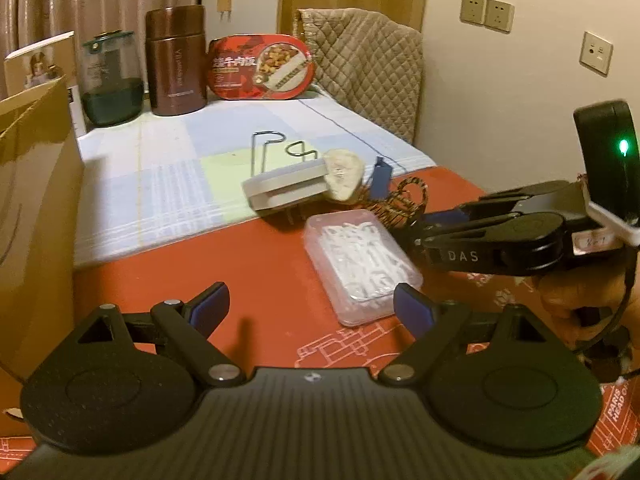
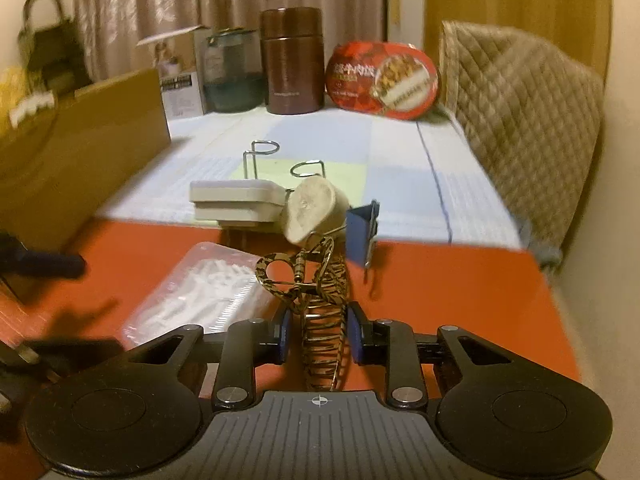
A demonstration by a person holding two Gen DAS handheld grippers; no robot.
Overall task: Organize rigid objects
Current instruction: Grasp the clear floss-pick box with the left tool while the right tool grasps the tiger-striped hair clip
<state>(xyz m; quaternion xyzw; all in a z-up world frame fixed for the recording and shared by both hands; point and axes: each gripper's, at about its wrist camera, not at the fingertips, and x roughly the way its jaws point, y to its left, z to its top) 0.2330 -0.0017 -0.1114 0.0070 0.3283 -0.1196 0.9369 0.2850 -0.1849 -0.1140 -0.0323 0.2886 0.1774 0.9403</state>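
Step in hand: pickup of the hair claw clip (image 2: pixel 320 312) by the right gripper (image 2: pixel 320 338). The blue pads (image 2: pixel 356 338) stand on either side of the clip's toothed body, the jaws narrowed around it. Contact looks made or all but made, but the right wrist view does not settle whether the grip is firm. The clip lies on the red surface (image 2: pixel 460 300), just beside the clear plastic box (image 2: pixel 200 292) of white picks.

The left gripper (image 1: pixel 308 310) hovers over the red surface with its jaws wide apart and nothing between them; the clear box sits just ahead of its right pad.

Next move, as a judgement: confirm the hold, lift straight up, then carry the clip toward the cardboard box (image 1: pixel 36 208) at the left, if that is the intended container. The clip's open loops could snag the blue binder clip (image 2: pixel 362 236) close behind it.

Materials and shapes:
- Hair claw clip: rigid, tiger-striped, curved interlocking teeth, looped handles.
- Clear plastic box: flat, rectangular, translucent, hard-walled.
- Grey stacked holder (image 2: pixel 236 202): matte, rounded corners, with wire hooks (image 2: pixel 260 156) rising behind it.
- Pale stone-like piece (image 2: pixel 312 210): rough, rounded, resting against the holder.
- Far end of the surface: checked cloth
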